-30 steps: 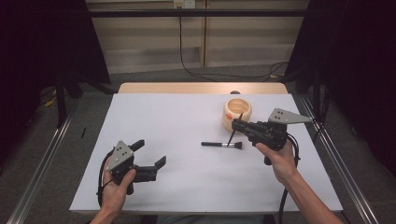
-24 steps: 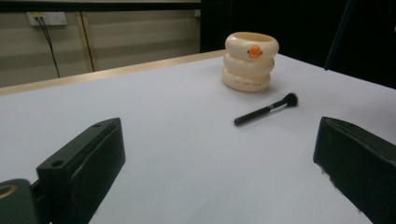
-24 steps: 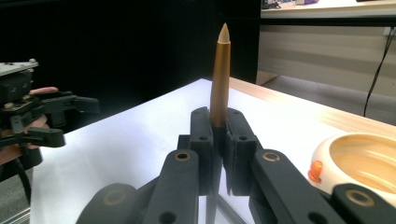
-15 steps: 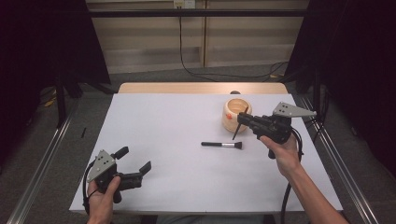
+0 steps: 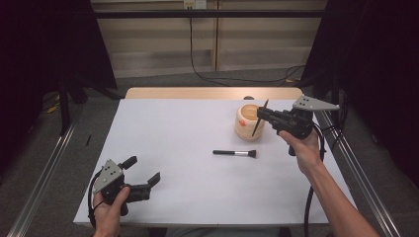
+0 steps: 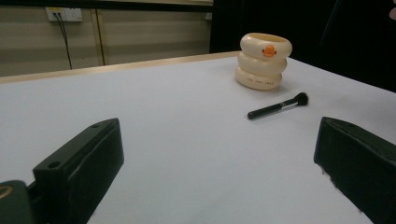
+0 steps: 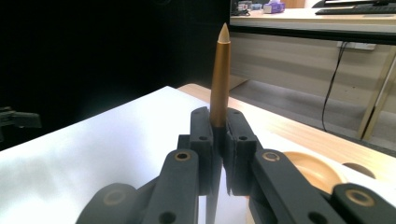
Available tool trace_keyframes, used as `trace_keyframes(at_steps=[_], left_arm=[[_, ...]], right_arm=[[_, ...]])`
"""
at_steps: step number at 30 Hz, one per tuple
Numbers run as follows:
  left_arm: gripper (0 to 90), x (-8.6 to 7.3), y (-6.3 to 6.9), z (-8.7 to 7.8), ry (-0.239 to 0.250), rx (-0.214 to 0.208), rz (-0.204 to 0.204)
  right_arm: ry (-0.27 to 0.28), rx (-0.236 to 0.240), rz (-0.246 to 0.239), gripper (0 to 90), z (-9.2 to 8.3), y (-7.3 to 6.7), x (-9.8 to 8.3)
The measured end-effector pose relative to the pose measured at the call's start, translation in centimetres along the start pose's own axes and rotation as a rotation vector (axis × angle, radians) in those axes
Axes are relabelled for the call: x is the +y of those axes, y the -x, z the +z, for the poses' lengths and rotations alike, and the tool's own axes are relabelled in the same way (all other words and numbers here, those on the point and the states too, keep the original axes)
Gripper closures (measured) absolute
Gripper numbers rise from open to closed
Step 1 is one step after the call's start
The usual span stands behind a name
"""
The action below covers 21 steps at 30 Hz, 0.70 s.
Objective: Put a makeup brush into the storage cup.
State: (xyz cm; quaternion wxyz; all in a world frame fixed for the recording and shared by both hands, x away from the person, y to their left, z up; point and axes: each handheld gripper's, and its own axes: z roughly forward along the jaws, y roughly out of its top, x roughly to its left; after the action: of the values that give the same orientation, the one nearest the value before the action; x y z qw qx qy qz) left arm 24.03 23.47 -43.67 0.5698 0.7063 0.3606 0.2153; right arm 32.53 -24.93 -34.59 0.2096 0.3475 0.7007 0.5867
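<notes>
While right gripper [image 7: 218, 154] jaws clamp gold-tipped brush [image 7: 220, 74] | left gripper [image 5: 148, 173] jaws gape | high view: holder [image 5: 247, 127] below

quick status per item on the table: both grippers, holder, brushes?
right gripper: shut on the gold-handled brush, held over the holder.
gold-handled brush: clamped, roughly upright.
left gripper: open, nothing between its jaws.
cream ringed holder: upright on the table.
black brush: lying flat, untouched.

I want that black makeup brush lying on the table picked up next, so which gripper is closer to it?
Right. The right gripper hangs just behind the black makeup brush, beside the cream holder; the left gripper sits far off at the near-left edge.
</notes>
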Motion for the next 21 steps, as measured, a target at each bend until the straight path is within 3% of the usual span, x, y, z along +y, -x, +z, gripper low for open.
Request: trace_keyframes(at_steps=[11,21], left_arm=[[1.1,0.1,0.5,0.0,0.015,-0.014,0.036],[1.1,0.1,0.5,0.1,0.003,-0.026,0.03]], right_arm=[[0.014,-0.049,-0.016,83.1,0.4,1.5,2.2],[0.026,-0.087,-0.023,83.2,1.5,2.6,4.0]])
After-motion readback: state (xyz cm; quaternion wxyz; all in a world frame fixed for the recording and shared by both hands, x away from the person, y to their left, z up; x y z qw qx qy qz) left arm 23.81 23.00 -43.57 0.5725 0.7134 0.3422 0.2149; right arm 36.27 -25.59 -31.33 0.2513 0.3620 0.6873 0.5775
